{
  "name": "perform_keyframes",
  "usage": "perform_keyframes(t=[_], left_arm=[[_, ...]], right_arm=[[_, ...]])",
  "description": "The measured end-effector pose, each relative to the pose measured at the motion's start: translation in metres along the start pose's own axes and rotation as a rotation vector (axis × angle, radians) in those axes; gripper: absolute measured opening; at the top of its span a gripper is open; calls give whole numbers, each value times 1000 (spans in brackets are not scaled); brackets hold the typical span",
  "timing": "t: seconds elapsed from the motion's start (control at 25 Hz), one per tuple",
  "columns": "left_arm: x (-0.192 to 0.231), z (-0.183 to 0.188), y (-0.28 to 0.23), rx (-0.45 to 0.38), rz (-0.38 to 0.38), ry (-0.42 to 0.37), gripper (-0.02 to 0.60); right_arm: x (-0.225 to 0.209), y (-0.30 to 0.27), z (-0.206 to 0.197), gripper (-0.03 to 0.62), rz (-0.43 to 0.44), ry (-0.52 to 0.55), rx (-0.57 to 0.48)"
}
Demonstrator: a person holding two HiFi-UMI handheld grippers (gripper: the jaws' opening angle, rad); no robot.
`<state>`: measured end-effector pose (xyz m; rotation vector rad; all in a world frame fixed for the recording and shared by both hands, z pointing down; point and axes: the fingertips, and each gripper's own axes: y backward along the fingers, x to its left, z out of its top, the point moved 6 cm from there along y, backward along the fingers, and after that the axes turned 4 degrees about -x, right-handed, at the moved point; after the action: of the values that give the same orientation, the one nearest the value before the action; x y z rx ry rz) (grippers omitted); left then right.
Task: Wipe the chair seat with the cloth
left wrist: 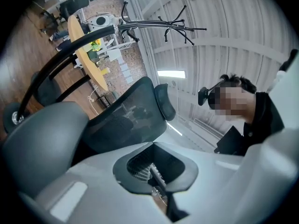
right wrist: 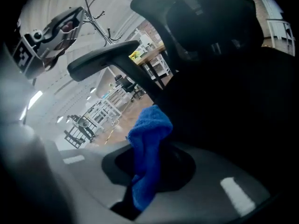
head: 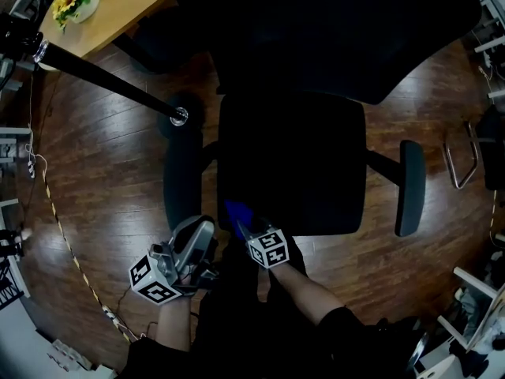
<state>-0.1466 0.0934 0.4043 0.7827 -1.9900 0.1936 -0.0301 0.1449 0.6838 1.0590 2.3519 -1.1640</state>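
Big black office chair fills most of the floor here. Its seat is bare, and as far as I can judge no wiping has started. The chair's left armrest runs along the side, and the left gripper sits just by its near end, off the seat. Its jaws are pressed together on nothing.

The right gripper is the one that matters. It's clamped on the blue cloth, which sticks out past the jaws in a bunched strip, roughly in line with them.

The cloth is right at the seat's front corner on the left-armrest side (touching or just above, I honestly can't tell). The seat spreads away ahead and toward the far armrest, so I'd guess the next stroke goes forward and across.
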Motion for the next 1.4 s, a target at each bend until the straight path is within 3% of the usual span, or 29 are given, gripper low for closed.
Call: perform_keyframes(t=[0.2, 0.36, 0.52, 0.76, 1.04, 1.24, 1.4], left_arm=[[6, 4, 9, -18, 13, -8, -8], [5, 8, -7, -27, -29, -10, -8], [-31, 20, -42, -17, -136, -14, -8], [-116, 48, -90, 32, -308, -68, -8], [-192, 49, -123, 73, -459, -99, -8], [-209, 37, -127, 117, -459, -140, -8], [-199, 36, -112, 132, -422, -161, -8]], right_arm=[[7, -15, 5, 63, 64, -10, 9], [1, 4, 43, 63, 125, -31, -71], [15, 80, 112, 63, 156, 3, -218], [48, 233, 222, 63, 149, 24, -522], [66, 357, 266, 61, 127, 49, -743], [73, 387, 282, 61, 124, 66, -826], [82, 381, 286, 61, 144, 77, -848]])
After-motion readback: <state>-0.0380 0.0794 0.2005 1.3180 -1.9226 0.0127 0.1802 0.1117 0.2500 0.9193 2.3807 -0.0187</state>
